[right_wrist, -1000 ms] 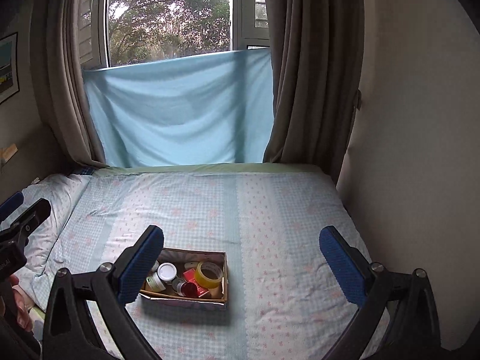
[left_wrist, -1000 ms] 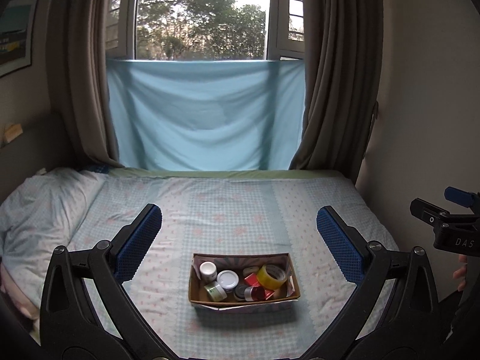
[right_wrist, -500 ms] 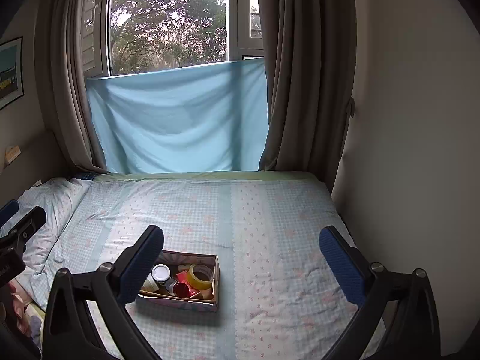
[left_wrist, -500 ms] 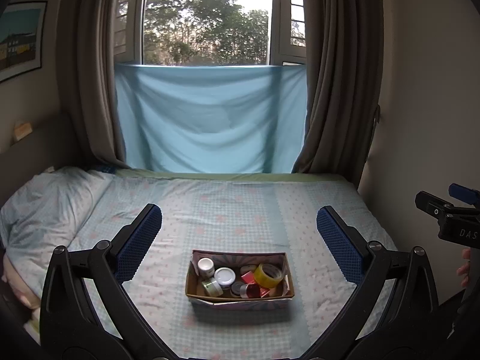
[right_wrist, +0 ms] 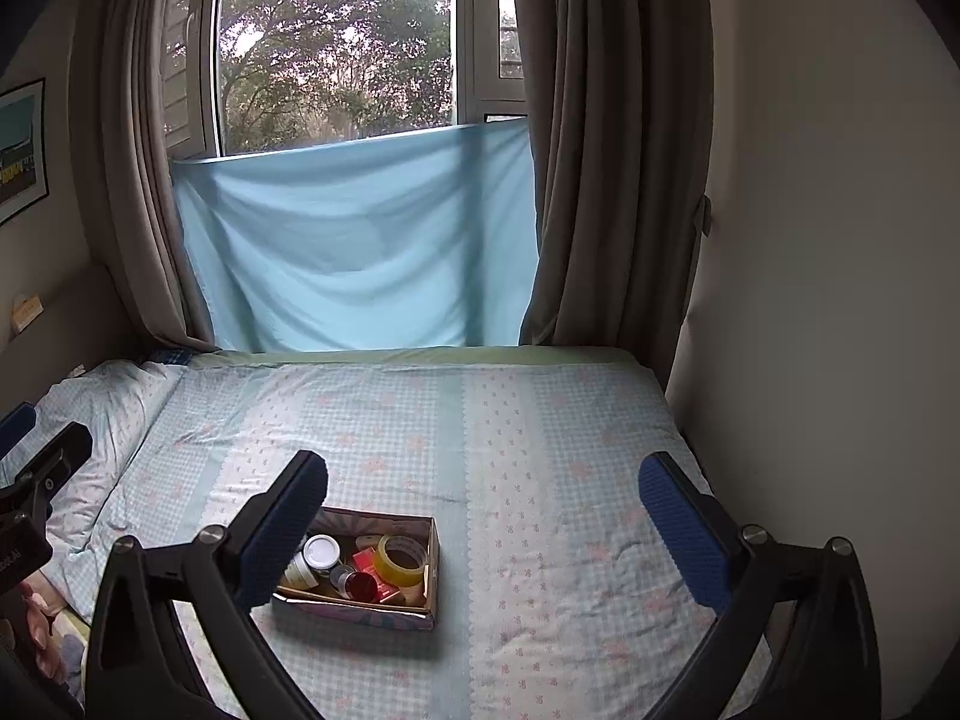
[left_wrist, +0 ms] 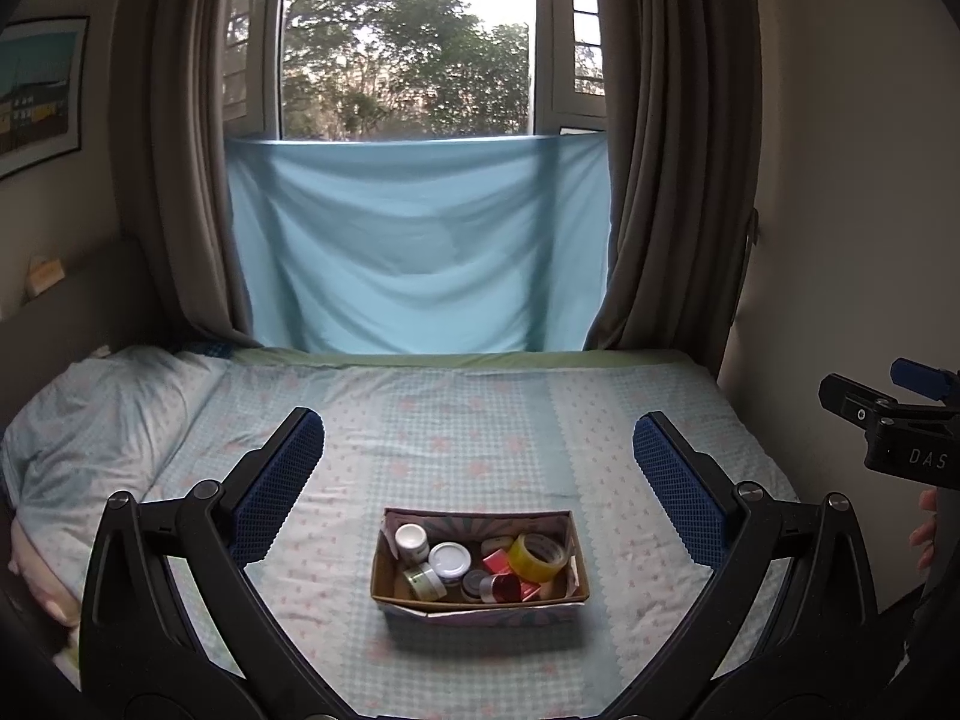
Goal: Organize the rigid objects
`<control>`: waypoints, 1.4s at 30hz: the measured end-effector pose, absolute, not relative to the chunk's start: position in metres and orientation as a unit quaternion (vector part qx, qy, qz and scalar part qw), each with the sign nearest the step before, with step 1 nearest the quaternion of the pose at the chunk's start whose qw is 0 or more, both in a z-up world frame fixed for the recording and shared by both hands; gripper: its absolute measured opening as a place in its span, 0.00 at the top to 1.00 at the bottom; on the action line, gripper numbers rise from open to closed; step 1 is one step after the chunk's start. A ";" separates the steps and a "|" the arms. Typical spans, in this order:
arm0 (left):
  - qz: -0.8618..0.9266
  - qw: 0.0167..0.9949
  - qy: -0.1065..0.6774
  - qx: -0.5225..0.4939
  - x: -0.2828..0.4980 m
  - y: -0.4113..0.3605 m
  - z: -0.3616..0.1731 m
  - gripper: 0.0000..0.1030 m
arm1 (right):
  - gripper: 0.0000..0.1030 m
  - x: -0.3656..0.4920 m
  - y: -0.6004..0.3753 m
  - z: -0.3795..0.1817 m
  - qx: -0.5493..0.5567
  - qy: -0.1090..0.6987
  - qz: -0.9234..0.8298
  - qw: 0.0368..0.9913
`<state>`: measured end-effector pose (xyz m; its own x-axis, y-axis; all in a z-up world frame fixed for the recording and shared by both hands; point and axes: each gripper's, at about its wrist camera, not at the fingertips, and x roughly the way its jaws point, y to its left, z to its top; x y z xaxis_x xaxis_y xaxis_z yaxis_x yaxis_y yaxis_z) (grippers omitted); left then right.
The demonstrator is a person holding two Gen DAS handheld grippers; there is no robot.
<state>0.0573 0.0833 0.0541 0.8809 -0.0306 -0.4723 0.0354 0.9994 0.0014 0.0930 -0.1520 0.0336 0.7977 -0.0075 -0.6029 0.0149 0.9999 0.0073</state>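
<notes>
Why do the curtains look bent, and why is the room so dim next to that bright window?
Left wrist view: fisheye lens bows the brown curtains outward; the sky in the window is blown out, the room dim, corners black. Right wrist view: same curving and backlight; the cardboard box of small jars throws a soft shadow toward the camera.

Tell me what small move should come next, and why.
Probably lower the left gripper toward the cardboard box on the bed: both grippers are open and empty, well above it, and the box sits centred between the left fingers.
</notes>
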 end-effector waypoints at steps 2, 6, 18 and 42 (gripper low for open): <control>-0.016 0.970 0.244 0.006 0.058 0.083 0.054 0.00 | 0.00 0.094 -0.153 0.034 0.006 0.318 -0.006 0.948; -0.016 0.969 0.245 0.004 0.059 0.085 0.054 0.00 | 0.00 0.096 -0.152 0.035 0.006 0.318 -0.006 0.948; -0.011 0.969 0.246 0.004 0.061 0.095 0.056 0.00 | 0.00 0.102 -0.146 0.038 0.006 0.319 -0.004 0.948; -0.005 0.975 0.220 0.006 0.065 0.105 0.045 0.00 | 0.00 0.109 -0.135 0.033 0.002 0.318 -0.017 0.948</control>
<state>0.0653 0.1046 0.0451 0.9028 -0.0078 -0.4299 0.0127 0.9999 0.0084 0.1092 -0.1348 0.0331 0.7971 -0.0312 -0.6030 0.0342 0.9994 -0.0064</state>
